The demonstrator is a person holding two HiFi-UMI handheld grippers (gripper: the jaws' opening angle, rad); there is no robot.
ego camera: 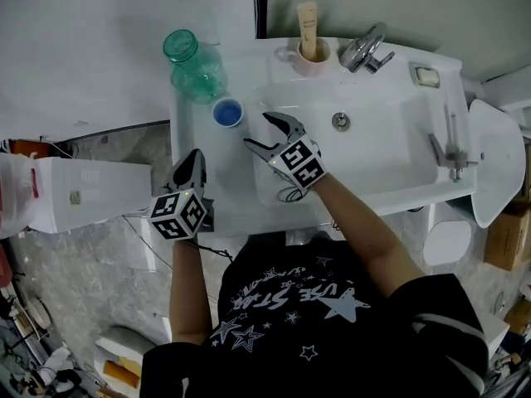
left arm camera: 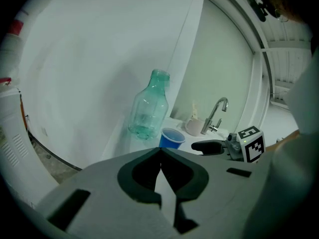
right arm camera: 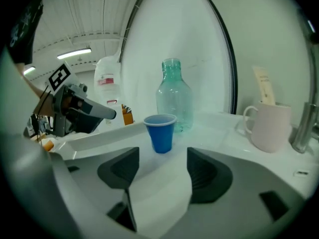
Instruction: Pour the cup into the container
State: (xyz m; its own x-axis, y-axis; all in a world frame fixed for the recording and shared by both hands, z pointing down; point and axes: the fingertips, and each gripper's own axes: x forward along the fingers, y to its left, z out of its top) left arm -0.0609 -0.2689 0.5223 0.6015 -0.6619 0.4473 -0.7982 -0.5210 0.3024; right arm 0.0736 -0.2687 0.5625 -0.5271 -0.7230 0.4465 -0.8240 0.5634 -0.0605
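From overhead, the blue cup (ego camera: 227,112) stands on the sink ledge (ego camera: 235,181) near its left edge, just beside the green bottle (ego camera: 195,66). The right gripper (ego camera: 257,129) is near the cup, and the left gripper (ego camera: 197,159) is at the ledge's front-left edge.

Left gripper view: jaws together, empty, cup ahead.

Right gripper view: jaws wide, bare ledge before the cup, mug (right arm camera: 269,126) well right.

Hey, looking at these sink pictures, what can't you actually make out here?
- Blue cup, contents: too small in head view; its own wall hides the inside in both gripper views.
- Print on the tube in the mug: too small everywhere.
- Faucet: cut off by the right gripper view's right edge.
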